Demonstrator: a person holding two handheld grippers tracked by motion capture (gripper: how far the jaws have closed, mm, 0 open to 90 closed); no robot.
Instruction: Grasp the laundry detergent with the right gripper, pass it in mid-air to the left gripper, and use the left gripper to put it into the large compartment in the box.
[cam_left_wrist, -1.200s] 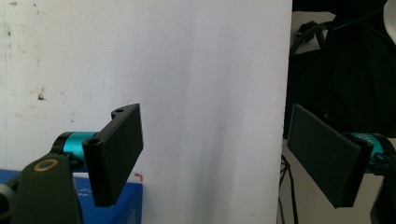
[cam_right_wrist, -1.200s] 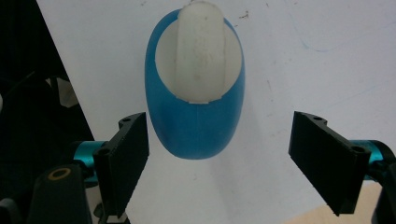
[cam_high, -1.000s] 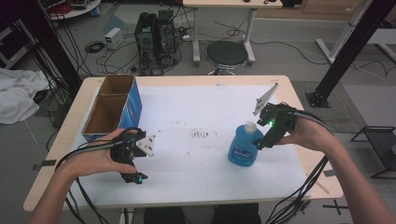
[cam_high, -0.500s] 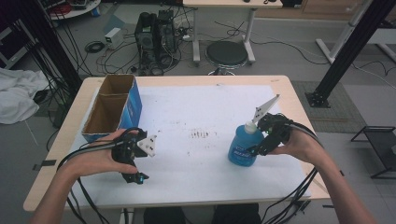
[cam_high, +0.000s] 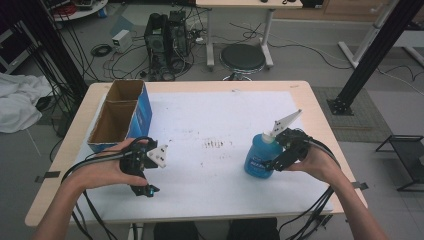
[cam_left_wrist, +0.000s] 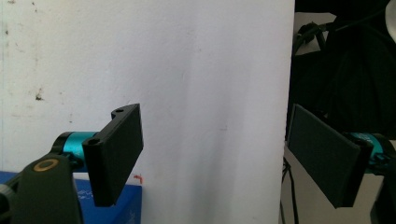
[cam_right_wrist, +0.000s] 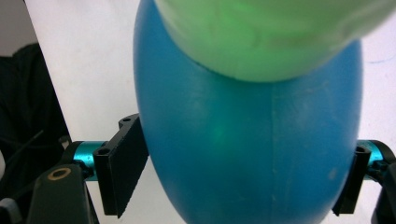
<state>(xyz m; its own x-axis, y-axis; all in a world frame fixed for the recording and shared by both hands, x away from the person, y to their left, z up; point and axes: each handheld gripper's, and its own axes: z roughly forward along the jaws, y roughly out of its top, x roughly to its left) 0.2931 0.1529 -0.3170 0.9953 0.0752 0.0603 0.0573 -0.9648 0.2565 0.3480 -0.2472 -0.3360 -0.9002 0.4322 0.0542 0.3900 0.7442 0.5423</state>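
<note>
Blue plastic bottle (cam_high: 259, 159) stands right of centre on the white table sheet (cam_high: 215, 115), and the right gripper (cam_high: 281, 156) has both jaws pressed against its sides. Lower left, the left gripper (cam_high: 141, 170) sits wide open, holding nothing.

A light wooden table (cam_high: 320, 107) is covered by a stained white sheet (cam_high: 220, 120). An open blue cardboard box (cam_high: 120, 117) is set at its left edge, and a blue bottle (cam_high: 257, 160) stands on the sheet's right side.

Blue cardboard box (cam_high: 121, 119); round stool (cam_high: 243, 57)
</note>
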